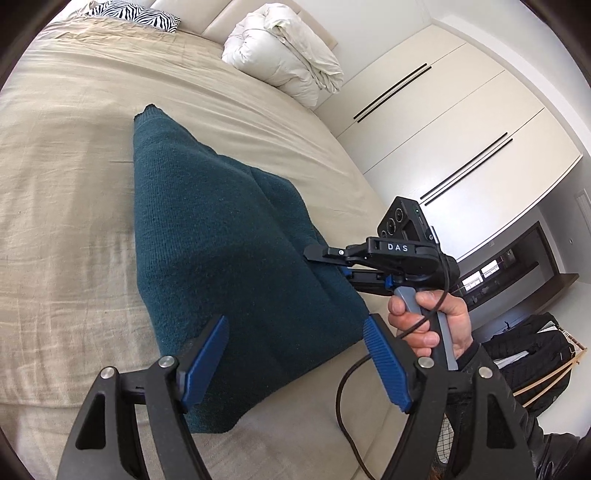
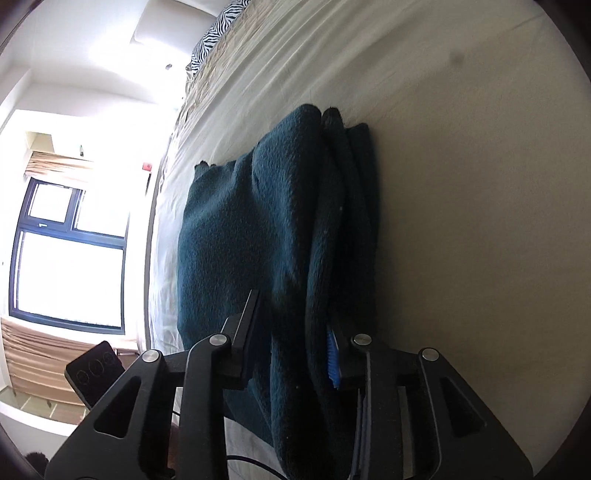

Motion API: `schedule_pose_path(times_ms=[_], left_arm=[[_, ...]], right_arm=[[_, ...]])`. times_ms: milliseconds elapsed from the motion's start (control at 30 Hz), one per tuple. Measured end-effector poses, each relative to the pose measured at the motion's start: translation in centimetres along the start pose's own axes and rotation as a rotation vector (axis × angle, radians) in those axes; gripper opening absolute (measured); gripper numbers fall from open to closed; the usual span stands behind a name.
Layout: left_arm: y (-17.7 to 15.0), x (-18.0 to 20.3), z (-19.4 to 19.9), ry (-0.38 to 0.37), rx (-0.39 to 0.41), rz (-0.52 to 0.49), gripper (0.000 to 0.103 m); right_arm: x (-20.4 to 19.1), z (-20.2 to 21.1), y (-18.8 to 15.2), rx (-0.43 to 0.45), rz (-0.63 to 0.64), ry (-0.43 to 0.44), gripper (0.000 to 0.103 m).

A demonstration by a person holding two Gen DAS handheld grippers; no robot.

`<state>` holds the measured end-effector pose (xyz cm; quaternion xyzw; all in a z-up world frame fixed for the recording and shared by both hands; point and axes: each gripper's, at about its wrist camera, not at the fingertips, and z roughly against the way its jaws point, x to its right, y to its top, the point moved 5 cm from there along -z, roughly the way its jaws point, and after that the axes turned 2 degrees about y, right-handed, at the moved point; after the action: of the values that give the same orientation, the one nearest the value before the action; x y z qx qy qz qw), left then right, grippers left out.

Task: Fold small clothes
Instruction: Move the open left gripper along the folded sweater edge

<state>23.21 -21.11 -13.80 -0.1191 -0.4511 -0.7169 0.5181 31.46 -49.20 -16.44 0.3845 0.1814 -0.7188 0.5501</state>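
Note:
A dark teal knitted garment (image 1: 221, 240) lies folded lengthwise on the beige bed (image 1: 74, 184). My left gripper (image 1: 295, 363) hovers open over its near corner, its blue pads (image 1: 205, 362) wide apart and touching nothing. A hand (image 1: 443, 317) holds my right gripper (image 1: 327, 264) at the garment's right edge. In the right wrist view the garment (image 2: 240, 240) runs away from me in thick folds, and a fold sits between the partly parted jaws of the right gripper (image 2: 291, 343). The pads look loose on it.
A rolled white duvet (image 1: 288, 48) and a zebra pillow (image 1: 140, 14) lie at the bed's head. White wardrobe doors (image 1: 461, 122) stand to the right, with a black bag (image 1: 528, 354) on the floor. A bright window (image 2: 70, 258) is at the left. A cable (image 1: 343, 406) trails over the bed's edge.

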Motion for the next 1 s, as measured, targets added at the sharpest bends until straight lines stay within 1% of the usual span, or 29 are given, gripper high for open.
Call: schedule_pose_path(times_ms=[33, 67, 133, 167, 267, 367, 467, 500, 567, 633, 667, 733, 767, 800, 833, 867, 900, 933, 967, 1000], left_arm=[[0.0, 0.1, -0.2, 0.004, -0.005, 0.0, 0.077], [0.0, 0.1, -0.3, 0.01, -0.011, -0.002, 0.077], [0.1, 0.1, -0.7, 0.029, -0.022, -0.009, 0.077], [0.1, 0.1, -0.7, 0.034, -0.024, -0.011, 0.077], [0.3, 0.1, -0.7, 0.044, -0.021, -0.014, 0.077], [0.4, 0.2, -0.7, 0.051, -0.019, -0.029, 0.078], [0.6, 0.4, -0.9, 0.068, -0.021, -0.047, 0.079], [0.7, 0.4, -1.1, 0.075, -0.022, -0.051, 0.079], [1.0, 0.4, -1.3, 0.088, -0.021, -0.061, 0.079], [1.7, 0.5, -1.5, 0.107, -0.013, -0.083, 0.079], [2.3, 0.6, -1.6, 0.114, -0.005, -0.095, 0.079], [4.2, 0.6, -1.9, 0.12, 0.026, -0.111, 0.076], [5.2, 0.5, -2.3, 0.121, 0.035, -0.119, 0.075], [6.1, 0.4, -2.8, 0.12, 0.04, -0.121, 0.07], [7.0, 0.2, -3.6, 0.117, 0.035, -0.123, 0.062], [7.7, -0.1, -4.7, 0.125, 0.013, -0.133, 0.059], [8.2, -0.6, -6.0, 0.144, -0.016, -0.136, 0.052], [8.5, -1.3, -7.3, 0.16, -0.044, -0.134, 0.049], [8.7, -2.0, -8.5, 0.165, -0.075, -0.123, 0.049], [9.0, -2.8, -9.3, 0.169, -0.082, -0.105, 0.044]], right_arm=[[-0.1, -0.2, -0.5, -0.006, 0.007, -0.004, 0.028], [-0.2, 0.0, -0.7, 0.002, 0.024, -0.014, 0.025], [0.3, 0.3, -0.5, 0.016, 0.025, -0.047, 0.015], [0.0, 0.0, -0.5, 0.02, 0.016, -0.044, 0.014], [-0.4, 0.5, -0.9, 0.031, 0.042, -0.054, 0.012], [-0.4, 0.8, -1.3, 0.042, 0.055, -0.045, 0.012], [0.8, 1.3, -1.3, 0.048, 0.033, -0.051, 0.012], [0.9, 0.1, -1.2, 0.049, 0.021, -0.05, 0.012], [2.5, -0.4, -1.2, 0.063, -0.03, -0.015, 0.012], [3.0, -0.4, -1.5, 0.086, -0.04, 0.034, 0.012], [3.2, -0.4, -1.7, 0.093, -0.051, 0.055, 0.015], [3.1, -0.2, -2.1, 0.089, -0.066, 0.089, 0.018], [3.0, 0.1, -2.3, 0.087, -0.068, 0.089, 0.019], [2.9, 0.4, -2.5, 0.09, -0.062, 0.076, 0.02], [2.7, 0.7, -2.8, 0.096, -0.054, 0.071, 0.02], [2.7, 1.0, -3.0, 0.104, -0.049, 0.074, 0.02], [2.8, 1.2, -3.1, 0.111, -0.05, 0.077, 0.02], [3.0, 1.3, -3.3, 0.115, -0.056, 0.081, 0.02], [3.1, 1.2, -3.5, 0.117, -0.06, 0.083, 0.02], [3.3, 1.0, -3.7, 0.121, -0.062, 0.086, 0.02]])
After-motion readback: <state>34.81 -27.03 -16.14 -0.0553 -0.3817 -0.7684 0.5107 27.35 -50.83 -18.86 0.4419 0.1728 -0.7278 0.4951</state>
